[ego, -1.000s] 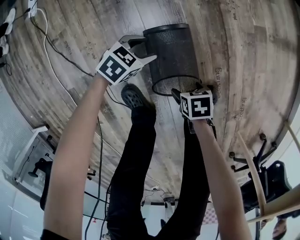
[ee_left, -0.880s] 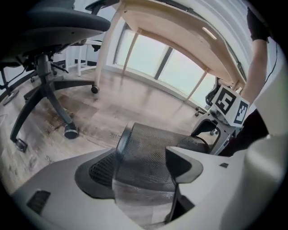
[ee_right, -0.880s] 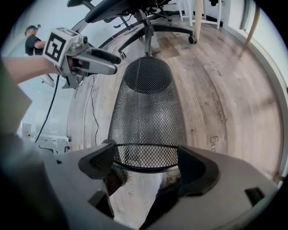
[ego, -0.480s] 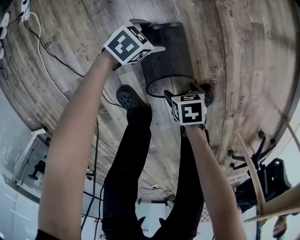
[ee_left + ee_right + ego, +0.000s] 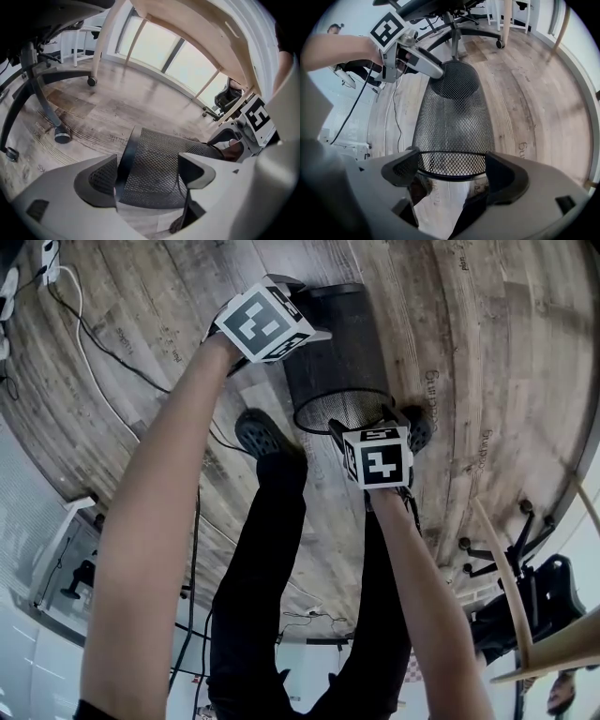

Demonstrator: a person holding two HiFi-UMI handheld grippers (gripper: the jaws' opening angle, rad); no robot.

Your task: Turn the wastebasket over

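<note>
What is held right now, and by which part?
Nothing. The left gripper has just been opening its jaws, the base band of the wastebasket loose between them; the right gripper stands open at the mouth rim.

Office: castor chair [image 5: 61, 75], wooden desk [image 5: 201, 28], floor cables [image 5: 195, 559].

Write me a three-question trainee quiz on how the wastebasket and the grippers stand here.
1. True or false: the wastebasket stands upright.
2. Which gripper is at its open rim: A left, B right?
3. Fill in: its wall is black ____.
Key: 1 false, it lies on its side. 2 B, the right gripper; the left gripper, whose jaws have just been opening, has the base end between them. 3 mesh.
</note>
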